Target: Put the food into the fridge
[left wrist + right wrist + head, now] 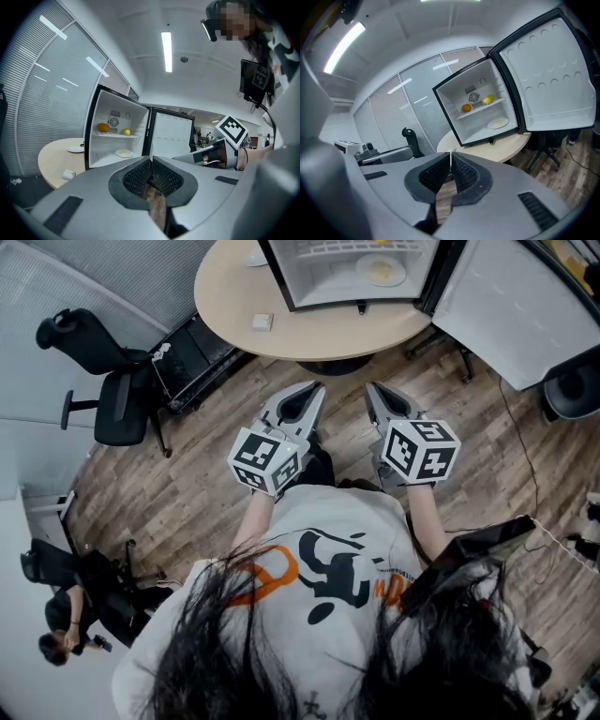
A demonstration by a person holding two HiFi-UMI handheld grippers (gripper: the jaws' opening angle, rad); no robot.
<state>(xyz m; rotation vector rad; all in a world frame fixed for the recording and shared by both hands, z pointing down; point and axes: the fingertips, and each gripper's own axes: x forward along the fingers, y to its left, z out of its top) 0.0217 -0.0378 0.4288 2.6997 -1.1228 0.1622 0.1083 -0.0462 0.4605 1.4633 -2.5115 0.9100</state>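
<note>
Head view first: the person has both tools pulled in close to the chest, pointing at the round table (234,296). The left gripper (314,392) has its fingers pressed together with nothing in them, and it's the same deal with the right gripper (373,392), closed up tight and empty. A small white box (262,322) sits near the table edge. Further back on the table, the mini fridge (449,105) stands with its door (548,75) swung wide open. Inside, an orange (466,108) and a lemon (488,99) sit on the upper shelf, slightly apart, with a plate (498,123) on the fridge floor below them.
</note>
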